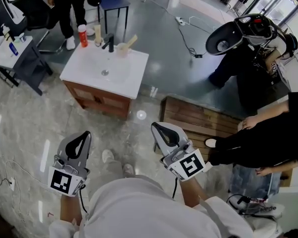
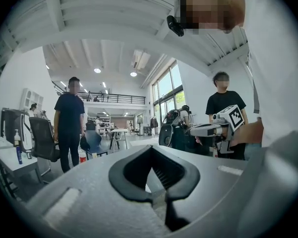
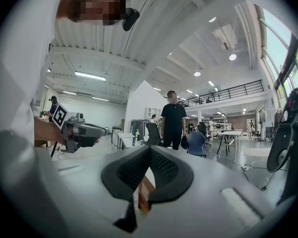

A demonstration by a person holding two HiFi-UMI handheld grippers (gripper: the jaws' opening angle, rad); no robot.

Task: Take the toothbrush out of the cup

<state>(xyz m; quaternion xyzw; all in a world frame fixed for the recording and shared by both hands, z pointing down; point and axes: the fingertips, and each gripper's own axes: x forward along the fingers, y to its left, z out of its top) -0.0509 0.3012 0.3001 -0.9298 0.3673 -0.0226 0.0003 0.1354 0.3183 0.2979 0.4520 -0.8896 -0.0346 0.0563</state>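
A pale cup [image 1: 122,49] with a light toothbrush [image 1: 130,41] leaning out of it stands at the back of a white vanity sink [image 1: 134,78], far ahead of me in the head view. My left gripper [image 1: 84,134] and right gripper [image 1: 156,127] are held level, side by side, well short of the vanity. Both are shut with nothing between the jaws. In the left gripper view my left gripper [image 2: 151,149] points across the room, with the right gripper [image 2: 213,129] beside it. The right gripper view shows my right gripper [image 3: 149,148] shut and the left gripper [image 3: 79,129] alongside. Neither gripper view shows the cup.
On the vanity stand a black faucet [image 1: 109,42] and a red bottle [image 1: 82,35]. A low wooden platform [image 1: 198,118] lies right of the vanity. A scooter [image 1: 243,33] and a person's arms [image 1: 258,143] are at the right. A person [image 2: 69,128] stands beyond, near a white side table [image 1: 10,53].
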